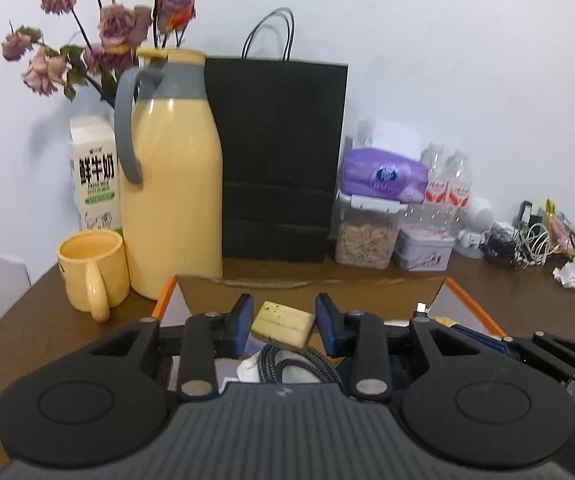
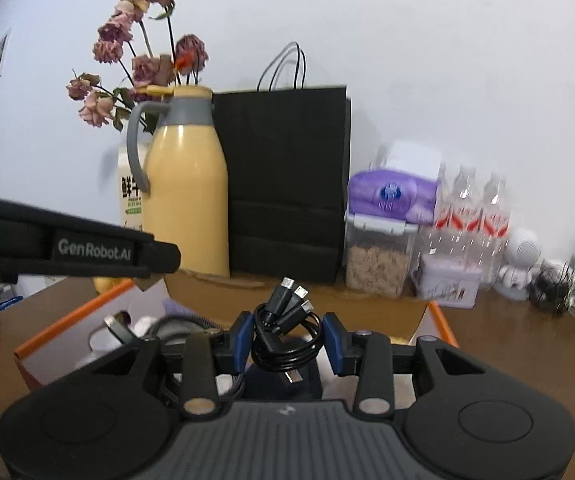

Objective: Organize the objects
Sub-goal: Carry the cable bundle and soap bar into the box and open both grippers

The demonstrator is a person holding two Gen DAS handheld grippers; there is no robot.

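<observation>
Sponge [image 1: 283,325], yellow and spotted, sits pinched in your left claw [image 1: 284,322], up over the open box [image 1: 472,309] with orange edges. Behind it on the counter [image 1: 27,320] stand a yellow mug [image 1: 91,270] and a tall yellow jug [image 1: 172,172].

From your right wrist, your right claw [image 2: 287,340] squeezes a black cable bundle [image 2: 285,334] above the same box [image 2: 63,322]. Its plugs poke upward.

Both grippers look identical: the left gripper [image 1: 284,322] and right gripper [image 2: 287,338] have matte black linkage arms with silver pivot pins, blue fingertip pads [image 1: 243,322], and a ribbed grey housing with round black caps either side. One side bar reads "GenRobot.AI" [image 2: 94,249].
</observation>
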